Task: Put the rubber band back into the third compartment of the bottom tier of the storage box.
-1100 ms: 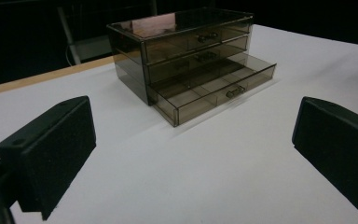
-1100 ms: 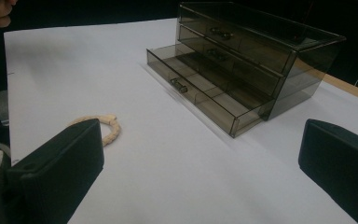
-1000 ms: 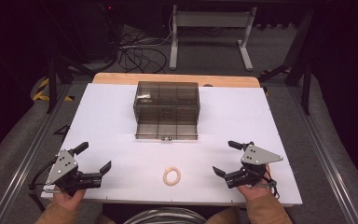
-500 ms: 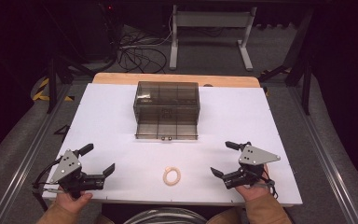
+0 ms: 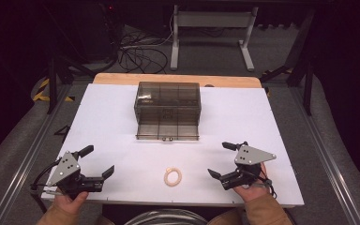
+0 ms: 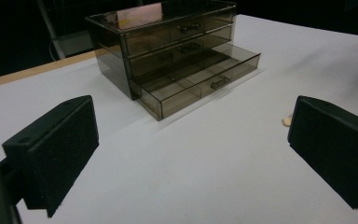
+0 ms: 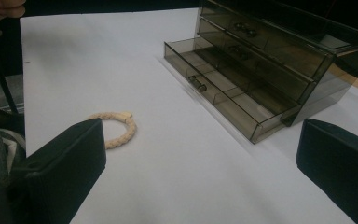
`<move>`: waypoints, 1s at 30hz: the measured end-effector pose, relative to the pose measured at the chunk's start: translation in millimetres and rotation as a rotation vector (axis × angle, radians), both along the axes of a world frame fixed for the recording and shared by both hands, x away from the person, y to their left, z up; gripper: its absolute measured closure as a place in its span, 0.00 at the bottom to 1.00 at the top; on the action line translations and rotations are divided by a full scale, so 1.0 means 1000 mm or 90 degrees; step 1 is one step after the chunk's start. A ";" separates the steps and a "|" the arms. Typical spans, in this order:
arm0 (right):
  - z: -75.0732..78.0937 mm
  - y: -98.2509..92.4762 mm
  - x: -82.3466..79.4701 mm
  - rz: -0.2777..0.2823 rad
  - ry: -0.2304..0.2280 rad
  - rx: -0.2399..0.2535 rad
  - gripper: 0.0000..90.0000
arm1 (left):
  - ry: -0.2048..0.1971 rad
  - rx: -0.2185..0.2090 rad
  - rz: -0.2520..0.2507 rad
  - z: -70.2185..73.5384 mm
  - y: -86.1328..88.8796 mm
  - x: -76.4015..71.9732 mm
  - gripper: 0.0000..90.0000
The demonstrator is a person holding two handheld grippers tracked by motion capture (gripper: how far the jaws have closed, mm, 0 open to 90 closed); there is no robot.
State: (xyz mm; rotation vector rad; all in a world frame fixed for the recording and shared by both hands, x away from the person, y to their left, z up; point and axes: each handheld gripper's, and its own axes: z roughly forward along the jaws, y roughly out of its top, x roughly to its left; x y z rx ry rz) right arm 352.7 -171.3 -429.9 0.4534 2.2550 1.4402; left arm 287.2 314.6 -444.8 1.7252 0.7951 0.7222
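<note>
The white surface point(image 5: 122, 117) sits on a wooden board in a dark room, with cables and a metal stand on the floor beyond its far edge. I see the beige braided ring point(image 5: 172, 177) lying flat near the front edge, about midway between my two tools and touching neither. Behind it, toward the far middle of the surface, stands the smoky clear drawer box point(image 5: 168, 104) with three drawers stacked; the upper two are pushed in, and the bottom drawer point(image 6: 200, 78) is pulled out toward me. Dividers split that drawer into compartments, and as far as I can tell through the tinted plastic, nothing lies in them. Each drawer front carries a small knob. My left hand-held gripper point(image 5: 96, 163) hovers over the front left corner with its jaws spread wide and nothing between them; its own view looks across bare surface at the box, the ring's edge peeking beside the right jaw. My right hand-held gripper point(image 5: 221, 160) is at the front right, jaws likewise wide apart and empty, with the ring just beyond its left jaw.
</note>
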 end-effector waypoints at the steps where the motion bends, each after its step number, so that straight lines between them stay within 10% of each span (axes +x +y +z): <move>1: 0.000 0.002 0.000 0.002 0.001 -0.003 0.02 | 0.000 0.002 0.002 0.000 0.000 0.000 0.03; 30: 0.013 0.069 0.019 0.087 0.024 -0.030 0.01 | 0.006 0.011 0.004 -0.001 -0.002 0.002 0.04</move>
